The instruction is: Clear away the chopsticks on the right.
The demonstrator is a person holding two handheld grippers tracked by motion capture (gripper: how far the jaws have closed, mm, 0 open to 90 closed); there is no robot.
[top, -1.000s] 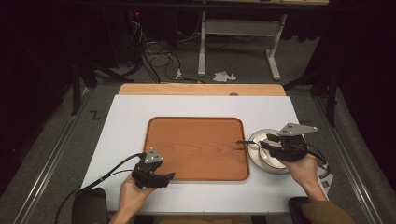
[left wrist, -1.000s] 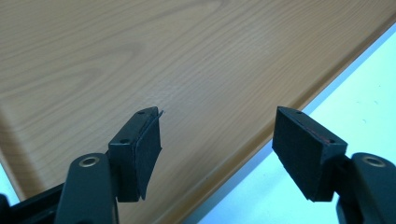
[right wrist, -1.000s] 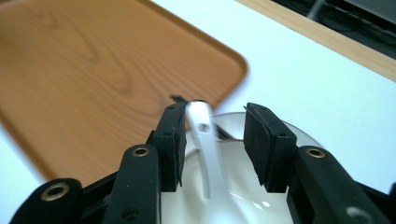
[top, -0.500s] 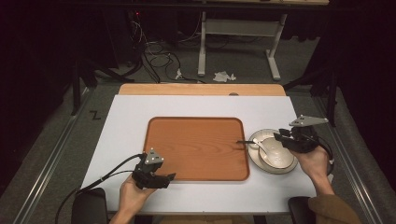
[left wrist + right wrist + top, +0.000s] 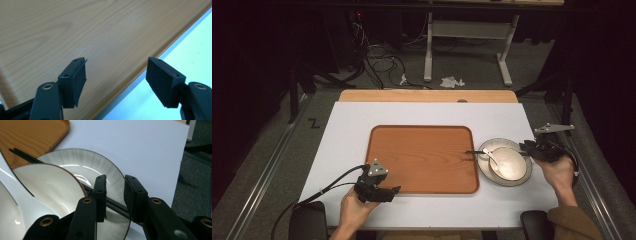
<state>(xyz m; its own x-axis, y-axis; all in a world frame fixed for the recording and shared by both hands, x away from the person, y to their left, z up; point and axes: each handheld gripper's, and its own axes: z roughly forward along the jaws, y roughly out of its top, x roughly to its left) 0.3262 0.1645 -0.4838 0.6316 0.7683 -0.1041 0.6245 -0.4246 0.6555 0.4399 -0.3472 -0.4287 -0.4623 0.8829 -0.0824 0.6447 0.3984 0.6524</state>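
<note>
Right tongs [image 5: 114, 195] have been closing around 2 black chopsticks [image 5: 112, 205] (not yet pinched) at the worktop's [image 5: 362, 125] right edge; left tongs [image 5: 116, 82] spread over the tray's [image 5: 75, 30] near edge.

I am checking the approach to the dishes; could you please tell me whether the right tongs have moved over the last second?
Yes. The right tongs moved rightward, from over the plate to beyond its right rim, away from the wooden tray, jaws closing around the chopsticks.
</note>
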